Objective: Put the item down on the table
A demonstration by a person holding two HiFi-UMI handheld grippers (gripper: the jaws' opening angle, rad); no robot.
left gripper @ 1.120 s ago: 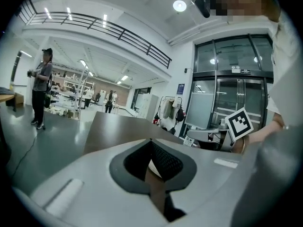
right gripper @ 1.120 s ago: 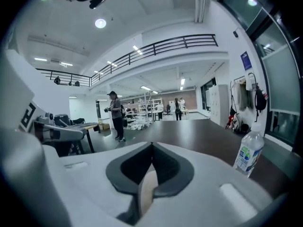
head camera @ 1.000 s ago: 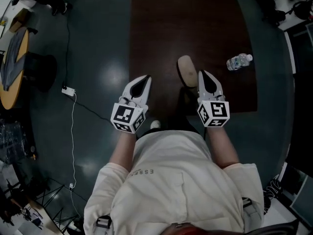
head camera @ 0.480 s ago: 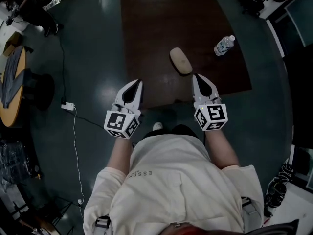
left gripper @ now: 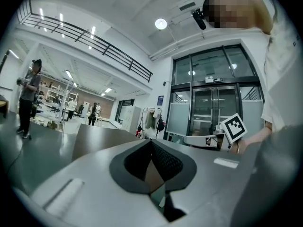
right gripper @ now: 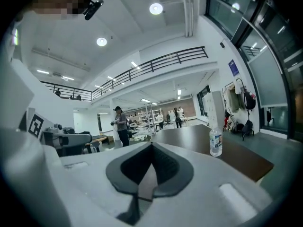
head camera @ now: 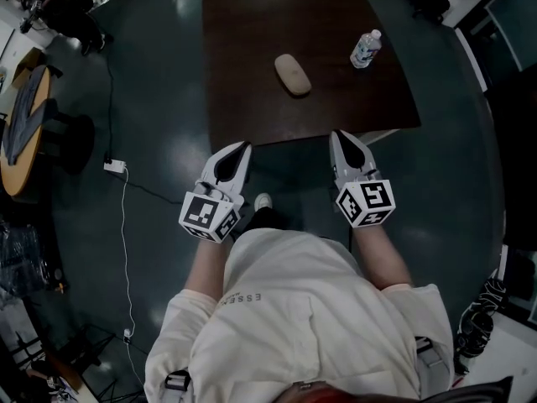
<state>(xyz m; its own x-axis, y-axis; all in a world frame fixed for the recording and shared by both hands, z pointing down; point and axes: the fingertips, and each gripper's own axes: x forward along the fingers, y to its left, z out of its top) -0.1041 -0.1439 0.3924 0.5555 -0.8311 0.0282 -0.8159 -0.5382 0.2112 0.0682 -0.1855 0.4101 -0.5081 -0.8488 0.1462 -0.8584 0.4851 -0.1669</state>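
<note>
In the head view a dark brown table (head camera: pixel 252 40) on a glossy teal floor (head camera: pixel 168 99) stands ahead of the left gripper (head camera: pixel 238 151) and right gripper (head camera: pixel 342 138). The pale oval item (head camera: pixel 292 75) lies on it ahead of and between them, a water bottle (head camera: pixel 364 49) is farther right, and the shirt (head camera: pixel 294 309) reads "ESSE". The left gripper view shows jaws closed on nothing in a glass-fronted hall. The right gripper view shows likewise closed, empty jaws.

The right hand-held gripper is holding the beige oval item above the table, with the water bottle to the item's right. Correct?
Not quite. The right hand-held gripper is shut on nothing; the beige oval item lies on the table, as the head view shows. The water bottle is indeed to the item's right.
</note>
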